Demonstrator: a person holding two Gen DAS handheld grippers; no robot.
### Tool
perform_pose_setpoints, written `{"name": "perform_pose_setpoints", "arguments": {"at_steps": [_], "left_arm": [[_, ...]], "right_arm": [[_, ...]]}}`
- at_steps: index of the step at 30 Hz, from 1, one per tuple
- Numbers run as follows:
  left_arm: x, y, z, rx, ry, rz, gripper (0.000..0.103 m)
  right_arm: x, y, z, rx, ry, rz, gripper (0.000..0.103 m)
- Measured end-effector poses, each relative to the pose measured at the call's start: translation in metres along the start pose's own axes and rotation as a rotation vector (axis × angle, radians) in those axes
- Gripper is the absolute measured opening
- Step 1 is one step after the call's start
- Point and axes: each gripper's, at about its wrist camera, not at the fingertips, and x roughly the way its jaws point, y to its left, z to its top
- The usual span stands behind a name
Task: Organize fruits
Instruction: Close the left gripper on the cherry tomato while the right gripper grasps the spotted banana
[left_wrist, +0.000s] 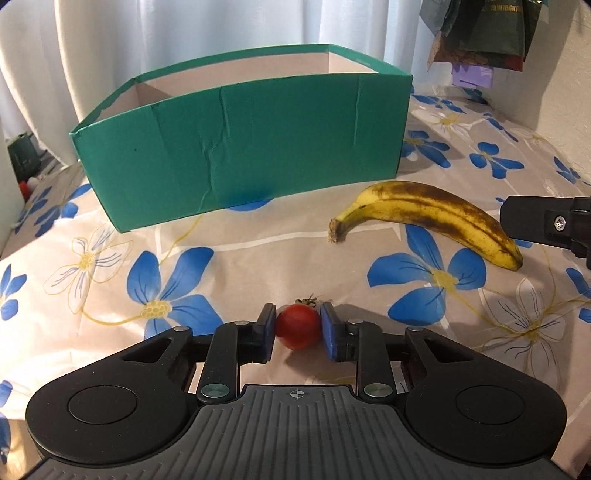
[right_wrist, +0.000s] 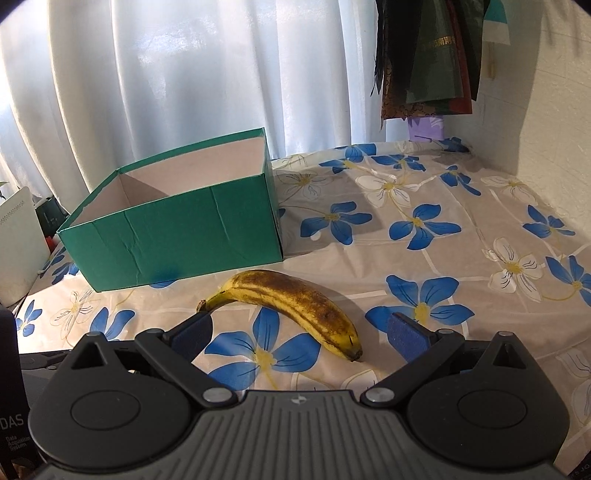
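step: picking up tomato (left_wrist: 298, 326) | left tongs (left_wrist: 298, 328) clamped on it, low over tabletop (left_wrist: 258, 258) | right tongs (right_wrist: 300, 334) wide, around banana (right_wrist: 291, 302) | next: lift tomato over box (left_wrist: 240, 147) wall

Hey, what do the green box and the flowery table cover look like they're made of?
The green box looks like cardboard with a matte green outside and a pale plain inside: its front wall shows creases and dents. The table cover seems to be thin plastic or vinyl, since it has a soft sheen and shallow wrinkles, though coated cloth is possible.
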Motion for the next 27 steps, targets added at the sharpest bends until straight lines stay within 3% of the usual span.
{"name": "perform_pose_setpoints", "arguments": {"at_steps": [10,13,15,21,27], "left_arm": [[-0.032,0.019,0.019,-0.05,-0.069,-0.005,0.028],[-0.038,0.026,0.025,-0.086,-0.073,-0.01,0.028],[-0.041,0.031,0.026,-0.101,-0.077,-0.006,0.028],[-0.044,0.044,0.027,-0.145,-0.064,0.01,0.028],[-0.043,0.05,0.029,-0.173,-0.054,0.024,0.029]], "right_arm": [[0.038,0.001,0.012,-0.098,0.038,-0.001,0.099],[0.063,0.005,0.019,-0.173,0.07,0.006,0.093],[0.078,0.01,0.022,-0.222,0.095,0.006,0.079],[0.104,0.016,0.019,-0.326,0.16,0.038,0.061],[0.115,0.015,0.021,-0.371,0.167,0.069,0.056]]}}
